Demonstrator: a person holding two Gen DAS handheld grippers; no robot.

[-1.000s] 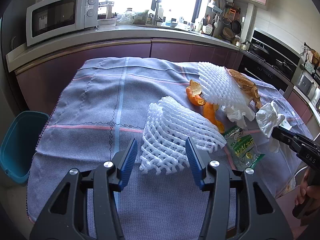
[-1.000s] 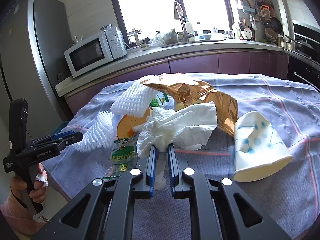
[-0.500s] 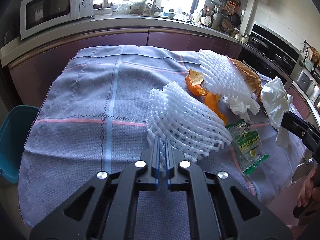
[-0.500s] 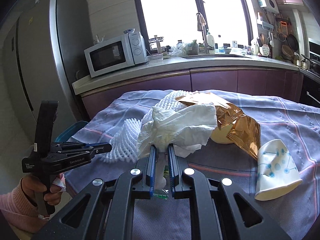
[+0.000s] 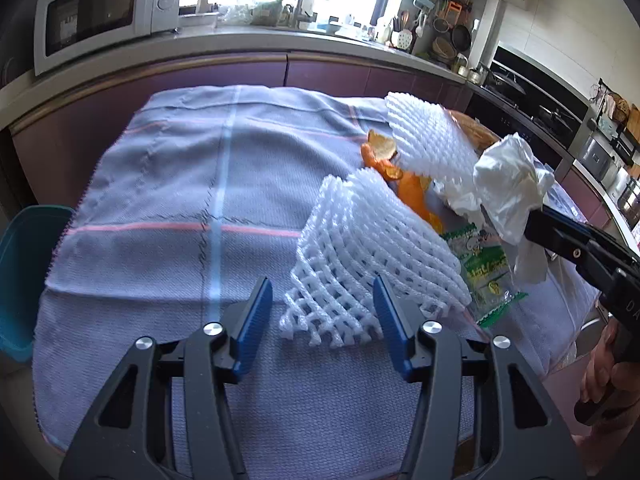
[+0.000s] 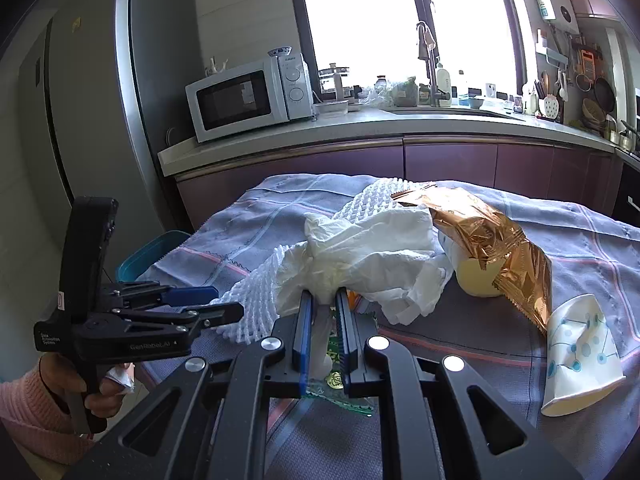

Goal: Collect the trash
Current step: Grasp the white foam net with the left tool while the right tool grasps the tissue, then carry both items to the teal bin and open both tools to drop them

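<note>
Left tongs (image 5: 322, 312), jaws spread wide, hover low over the cloth-covered counter (image 5: 168, 184) with the white foam fruit net (image 5: 372, 256) straight ahead; the net's near frayed edge lies between the two blue pads (image 5: 254, 320) but touches neither. Its long axis runs from near-left to far-right, fanning wider toward the right. Right tongs (image 6: 322, 320), jaws drawn together, are clamped on a crumpled white tissue (image 6: 368, 256), which hangs clear of the counter. Remaining trash lies right of the net: orange peel (image 5: 412, 188), a green snack wrapper (image 5: 486, 268), a second foam net (image 5: 432, 140), a gold foil bag (image 6: 488, 240) and a paper cup (image 6: 580, 352). The left tongs are nearer the foam net; a short forward advance would probably seat it between the pads. A teal bin (image 5: 16, 276) stands at the far left edge.
</note>
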